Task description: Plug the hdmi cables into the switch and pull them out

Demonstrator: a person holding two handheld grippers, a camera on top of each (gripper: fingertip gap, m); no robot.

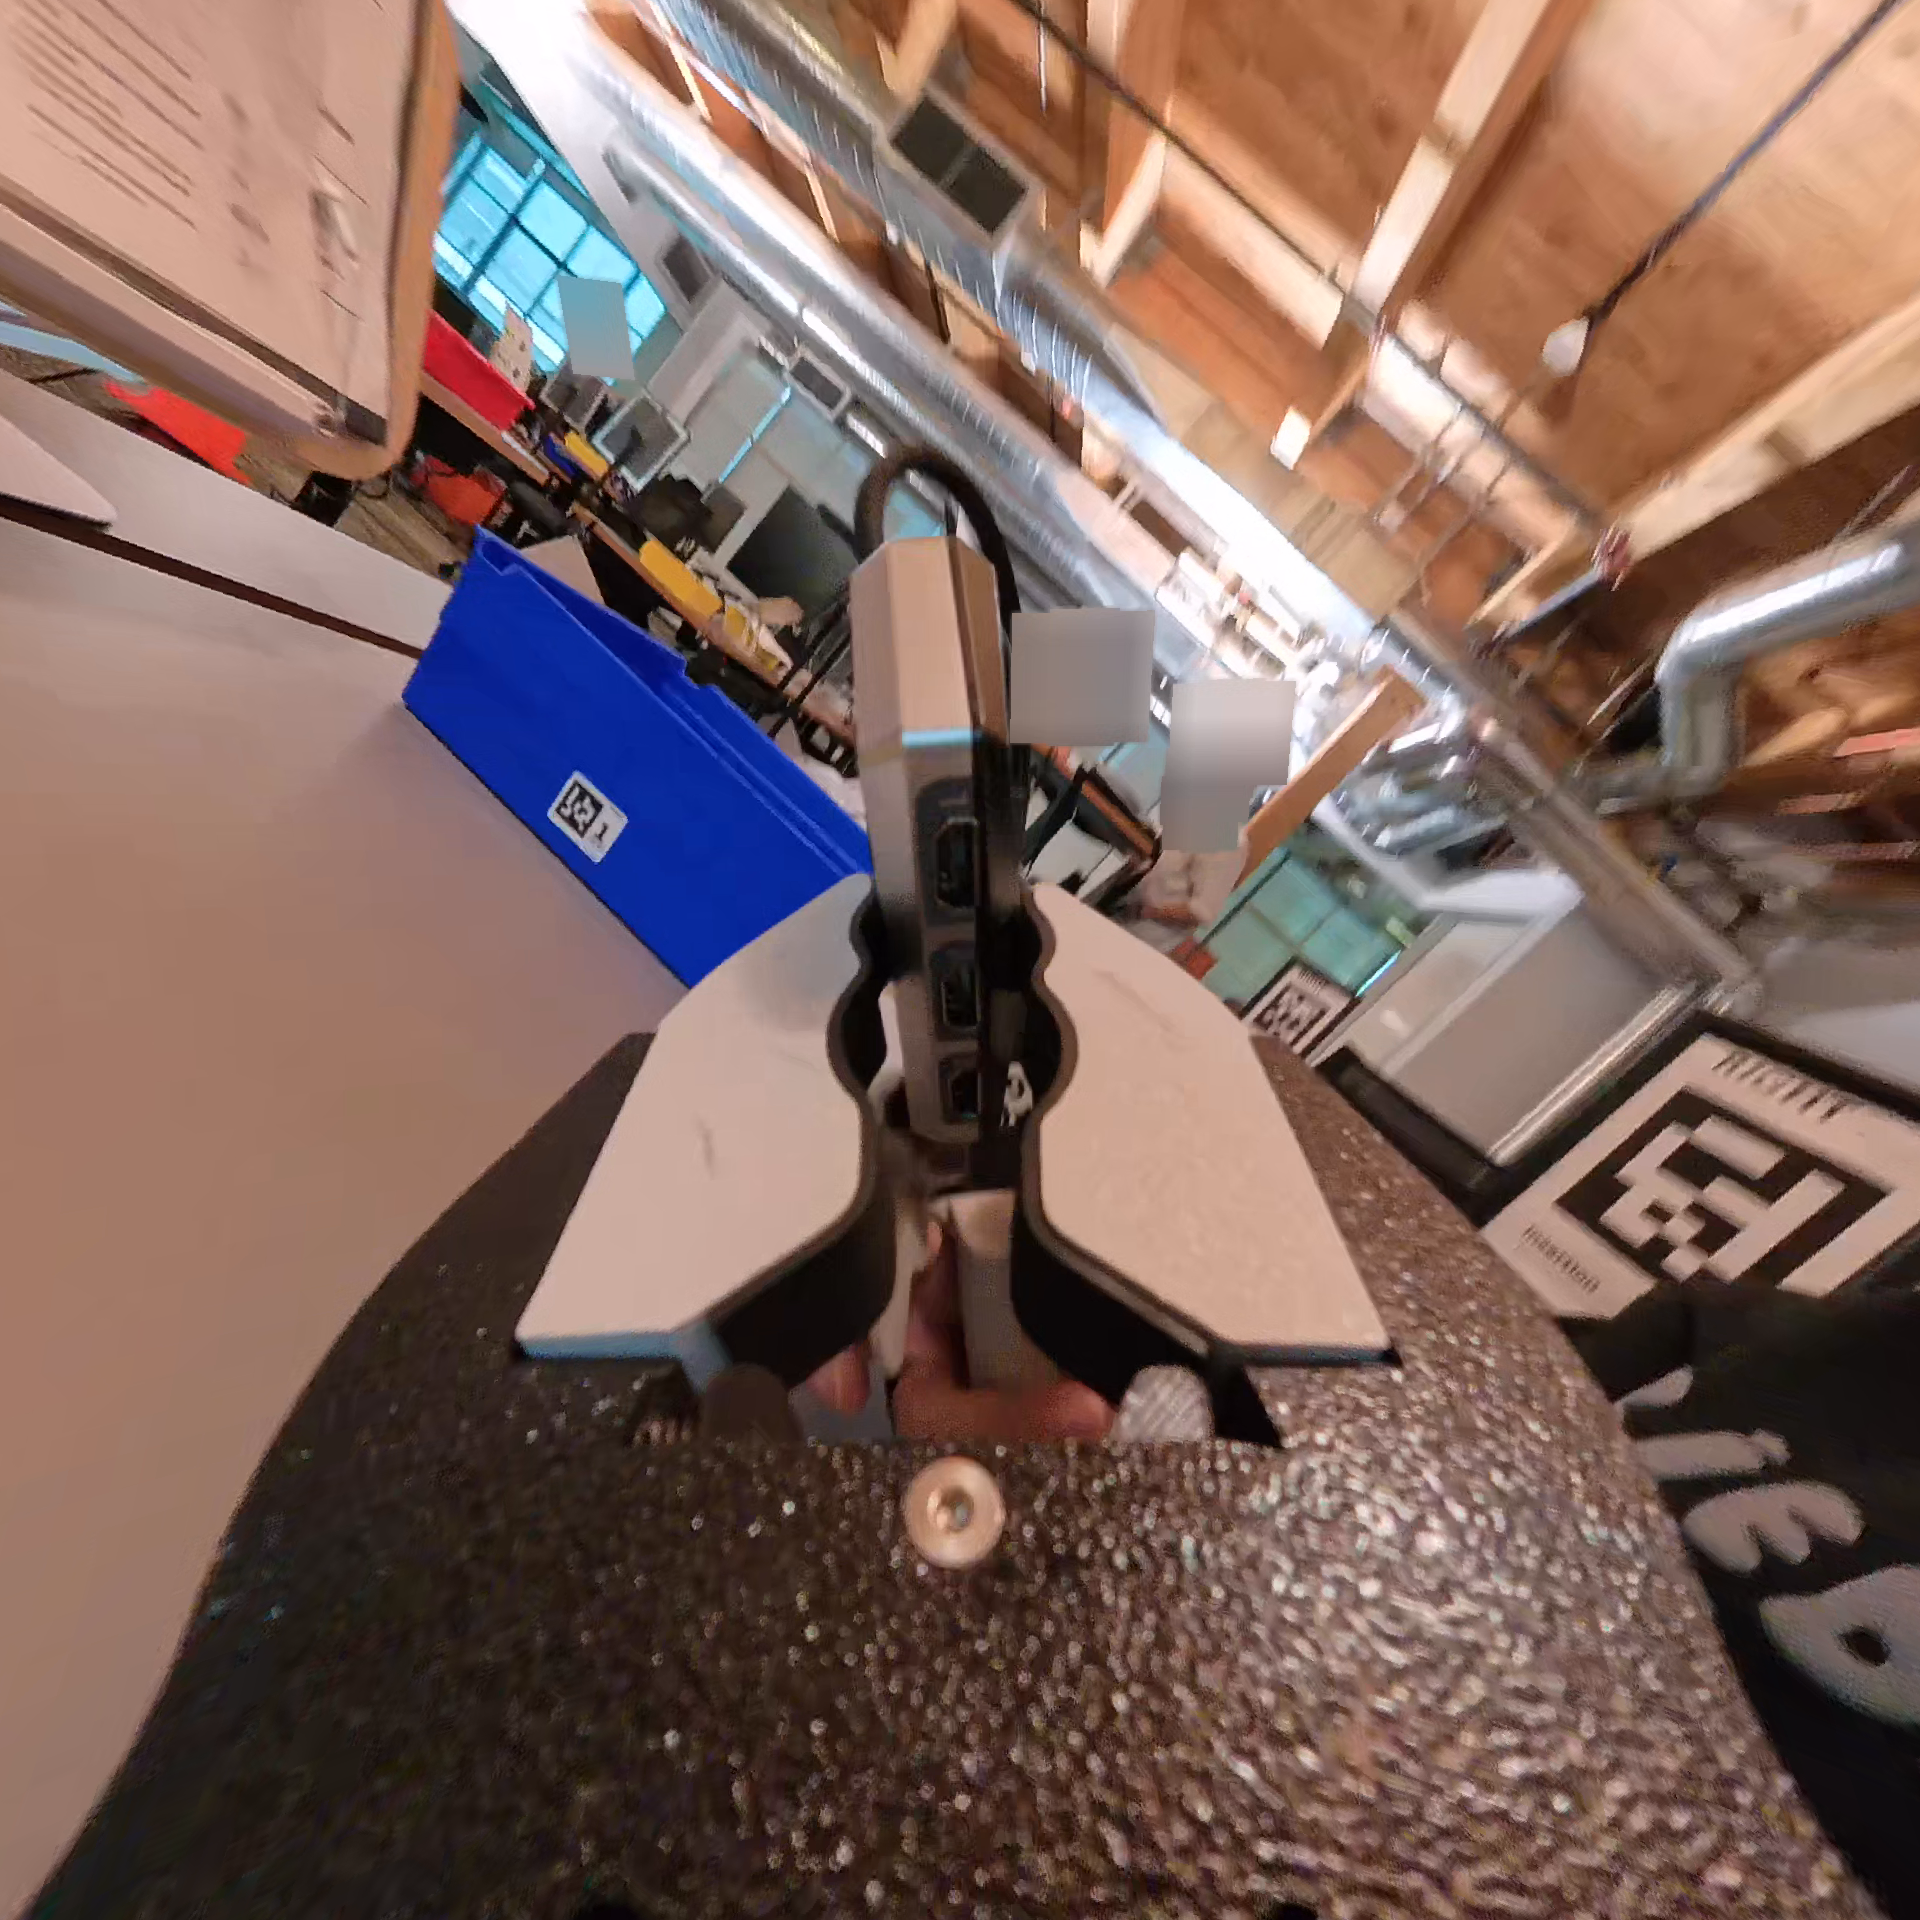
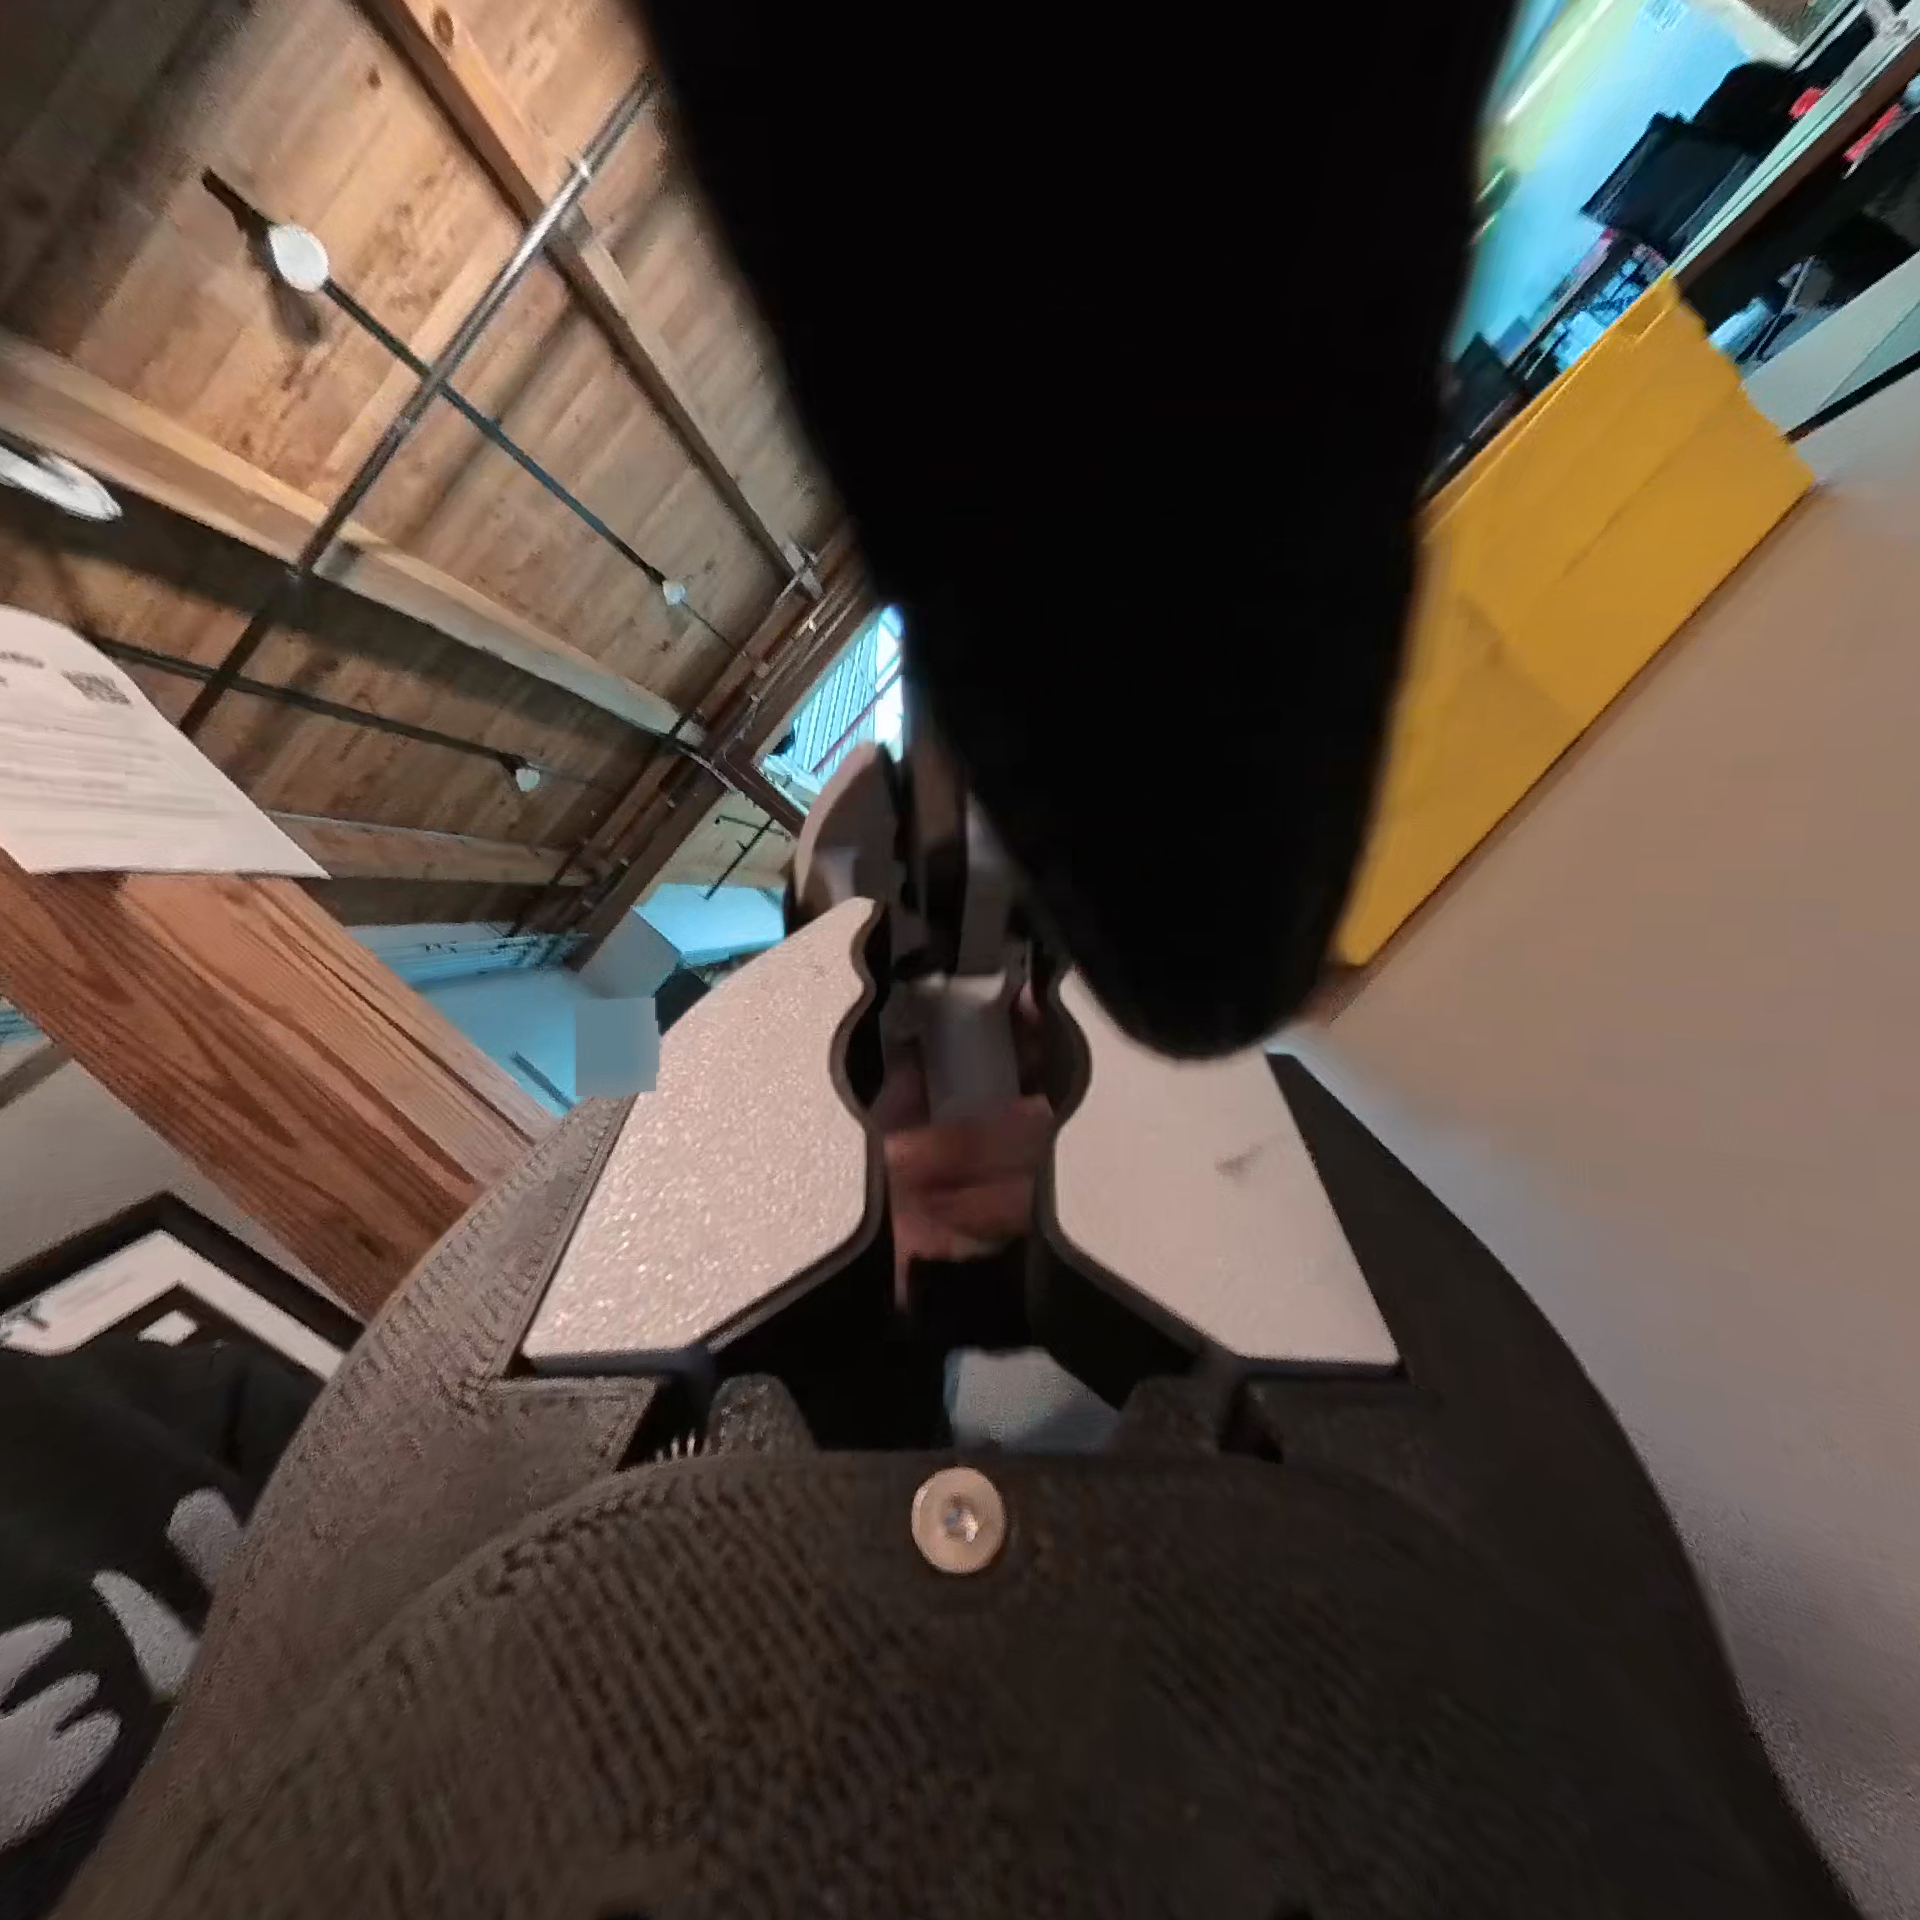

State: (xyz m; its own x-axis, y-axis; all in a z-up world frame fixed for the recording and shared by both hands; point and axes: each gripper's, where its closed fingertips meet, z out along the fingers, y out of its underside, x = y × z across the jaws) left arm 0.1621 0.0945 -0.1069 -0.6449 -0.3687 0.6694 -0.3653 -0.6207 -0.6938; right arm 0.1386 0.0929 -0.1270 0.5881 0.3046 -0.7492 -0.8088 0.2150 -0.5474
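In the left wrist view my left gripper (image 1: 951, 914) is shut on the hdmi switch (image 1: 914, 675), a grey metal box held upright above the table. Its side faces me with three open ports (image 1: 956, 862) in a row. A black cable (image 1: 935, 468) loops out of its far end. In the right wrist view my right gripper (image 2: 961, 956) has its fingers closed in on a pale grey piece (image 2: 971, 1049) that looks like an hdmi cable plug; it is blurred. A large black shape (image 2: 1091, 468) hangs close in front and hides what lies beyond.
A blue bin (image 1: 623, 748) stands on the pale table (image 1: 208, 935) to the left. A black-and-white marker board (image 1: 1714, 1184) and a black printed garment are at the right. A yellow bin (image 2: 1558, 623) stands on the table (image 2: 1662, 1143); a wooden post (image 2: 260, 1039) carries a paper sheet (image 2: 104, 779).
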